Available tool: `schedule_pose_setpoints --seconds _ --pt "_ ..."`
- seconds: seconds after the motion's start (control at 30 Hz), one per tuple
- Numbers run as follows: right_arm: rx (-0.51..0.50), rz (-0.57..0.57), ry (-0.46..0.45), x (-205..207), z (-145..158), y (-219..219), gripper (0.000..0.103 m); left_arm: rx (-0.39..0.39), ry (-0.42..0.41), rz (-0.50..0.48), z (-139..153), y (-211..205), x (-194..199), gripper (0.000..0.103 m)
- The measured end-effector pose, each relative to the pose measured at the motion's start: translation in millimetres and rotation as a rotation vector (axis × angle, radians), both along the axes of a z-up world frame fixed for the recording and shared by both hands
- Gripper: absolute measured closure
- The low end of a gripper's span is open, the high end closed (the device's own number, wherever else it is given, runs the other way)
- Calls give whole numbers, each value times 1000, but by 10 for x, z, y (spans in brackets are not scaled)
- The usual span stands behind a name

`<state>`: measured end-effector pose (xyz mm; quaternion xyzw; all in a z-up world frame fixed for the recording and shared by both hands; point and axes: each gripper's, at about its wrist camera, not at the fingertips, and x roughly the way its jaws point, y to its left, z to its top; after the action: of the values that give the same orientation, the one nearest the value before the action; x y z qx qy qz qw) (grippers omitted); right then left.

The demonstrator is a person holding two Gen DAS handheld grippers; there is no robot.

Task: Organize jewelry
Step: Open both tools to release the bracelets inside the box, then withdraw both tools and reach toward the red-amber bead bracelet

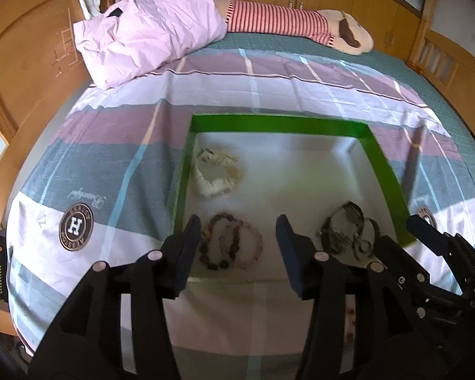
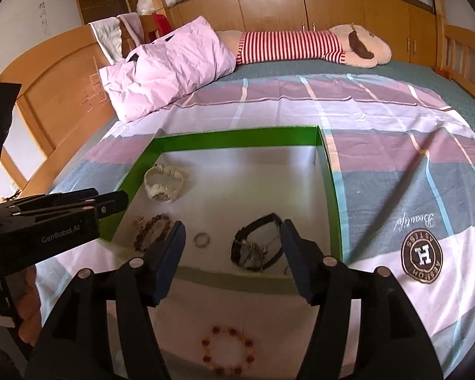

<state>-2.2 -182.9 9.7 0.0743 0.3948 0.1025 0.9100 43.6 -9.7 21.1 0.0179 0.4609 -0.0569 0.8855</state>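
Note:
A green box (image 1: 278,120) with a white floor lies on the bed. Inside it are a white shell bracelet (image 1: 216,174), brown bead bracelets (image 1: 229,243) and dark metal jewelry (image 1: 348,231). My left gripper (image 1: 237,224) hovers open above the brown beads, which lie flat on the floor. My right gripper (image 2: 233,226) stands open over the box's near edge, above a black band with metal pieces (image 2: 256,243) and a small ring (image 2: 202,239). An amber bead bracelet (image 2: 228,351) lies on the sheet outside the box, under the right gripper.
The checked sheet (image 2: 395,174) covers the bed. A pink pillow (image 1: 142,31) and a striped plush toy (image 2: 300,44) lie at the far side. A wooden headboard (image 1: 25,63) stands at the left. A hand (image 2: 25,300) holds the left gripper.

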Motion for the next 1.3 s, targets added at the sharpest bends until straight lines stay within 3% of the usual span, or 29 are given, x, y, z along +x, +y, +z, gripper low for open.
schedule_pose_setpoints --seconds 0.13,0.27,0.37,0.6,0.7,0.77,0.87,1.07,1.3 --pt "-90 97 31 -209 0 98 41 1 -4 -57 3 -47 -252 54" --pt "-159 96 124 -299 -231 67 62 36 21 -112 -112 -154 -398 55" --pt "-147 107 231 -285 -447 -9 63 59 39 -138 -199 -221 -444 55" --pt "-219 117 352 -305 -755 53 66 88 83 -168 -351 -346 -476 52" --pt "-204 101 395 -290 -856 15 78 80 108 -182 -406 -358 -479 45" --pt "-202 108 403 -284 -901 19 94 59 141 -195 -456 -359 -472 44" --pt "-188 103 382 -271 -895 22 100 38 188 -203 -537 -364 -451 44" --pt "-147 81 375 -257 -837 -47 100 -22 306 -237 -767 -406 -431 44" --pt "-135 98 403 -276 -803 -89 93 69 335 -253 -964 -537 -458 44"
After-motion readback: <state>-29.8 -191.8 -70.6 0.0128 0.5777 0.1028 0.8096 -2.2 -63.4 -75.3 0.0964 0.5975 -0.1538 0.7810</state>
